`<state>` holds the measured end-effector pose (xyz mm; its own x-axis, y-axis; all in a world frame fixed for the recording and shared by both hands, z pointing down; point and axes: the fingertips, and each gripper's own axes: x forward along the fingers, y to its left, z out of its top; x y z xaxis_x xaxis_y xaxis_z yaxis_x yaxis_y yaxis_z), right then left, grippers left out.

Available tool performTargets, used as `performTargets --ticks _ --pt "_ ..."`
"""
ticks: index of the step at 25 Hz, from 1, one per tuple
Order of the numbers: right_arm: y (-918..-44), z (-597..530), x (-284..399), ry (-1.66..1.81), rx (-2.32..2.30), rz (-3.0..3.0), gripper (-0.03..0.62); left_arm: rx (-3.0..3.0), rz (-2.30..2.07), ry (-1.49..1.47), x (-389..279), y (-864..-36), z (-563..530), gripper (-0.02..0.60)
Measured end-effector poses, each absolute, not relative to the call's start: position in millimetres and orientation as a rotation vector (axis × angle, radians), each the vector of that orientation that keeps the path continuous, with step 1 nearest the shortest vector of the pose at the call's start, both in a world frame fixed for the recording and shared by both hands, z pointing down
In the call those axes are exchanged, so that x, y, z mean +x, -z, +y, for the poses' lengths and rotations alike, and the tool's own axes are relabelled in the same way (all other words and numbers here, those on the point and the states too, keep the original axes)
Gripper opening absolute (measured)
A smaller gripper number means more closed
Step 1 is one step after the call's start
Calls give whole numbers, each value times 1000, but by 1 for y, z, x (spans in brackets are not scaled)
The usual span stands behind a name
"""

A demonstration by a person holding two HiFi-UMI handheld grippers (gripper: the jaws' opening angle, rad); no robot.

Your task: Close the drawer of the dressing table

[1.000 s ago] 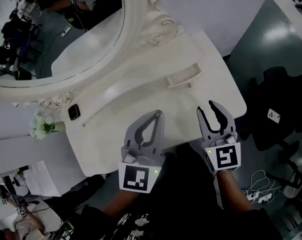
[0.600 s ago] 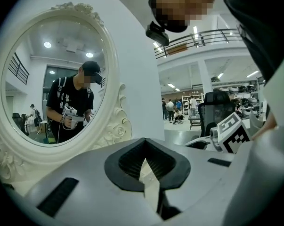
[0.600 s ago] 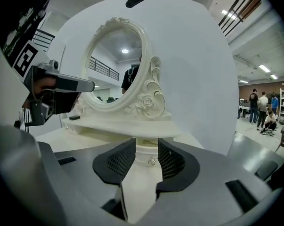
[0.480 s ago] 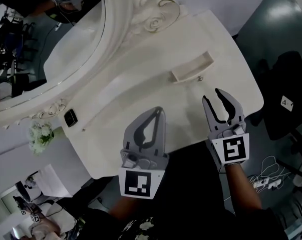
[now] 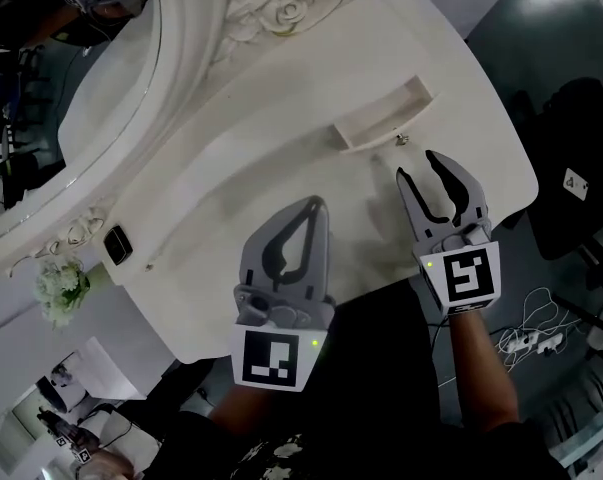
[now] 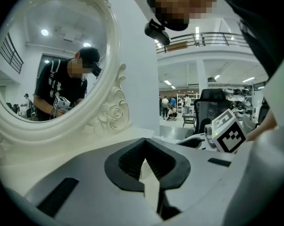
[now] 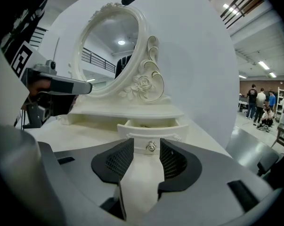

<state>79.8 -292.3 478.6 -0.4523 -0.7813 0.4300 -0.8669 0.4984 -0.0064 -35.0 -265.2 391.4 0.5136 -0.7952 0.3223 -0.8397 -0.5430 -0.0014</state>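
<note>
**On the white tabletop, open jaws face the pulled-out drawer**

Across the head view lies the white dressing table (image 5: 281, 168), with its oval mirror (image 6: 47, 65) in a carved frame at the back. The drawer (image 5: 386, 116) stands pulled out from the low shelf under the mirror. What is inside it cannot be made out.

The right gripper (image 5: 418, 165) points up the picture straight at the drawer front, its tips just short of it. Its jaws stand apart and have just been opening, with nothing clamped. In the right gripper view the small metal knob (image 7: 151, 146) lines up in the gap, ahead of the pads. The forearm reaches in from the lower edge.

The left gripper (image 5: 317, 206) hovers beside it over bare tabletop, well apart from the drawer, jaws together and empty.
</note>
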Motion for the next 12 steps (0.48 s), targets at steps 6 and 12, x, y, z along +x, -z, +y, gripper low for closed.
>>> performTargets --ticks 6,12 --pt "-493 -298 77 -325 1377 -2340 158 2606 -1361 -439 -41 -405 -268 2" --pt "-502 -309 78 -382 1420 -2333 158 2608 -1342 -432 -41 -416 -277 2"
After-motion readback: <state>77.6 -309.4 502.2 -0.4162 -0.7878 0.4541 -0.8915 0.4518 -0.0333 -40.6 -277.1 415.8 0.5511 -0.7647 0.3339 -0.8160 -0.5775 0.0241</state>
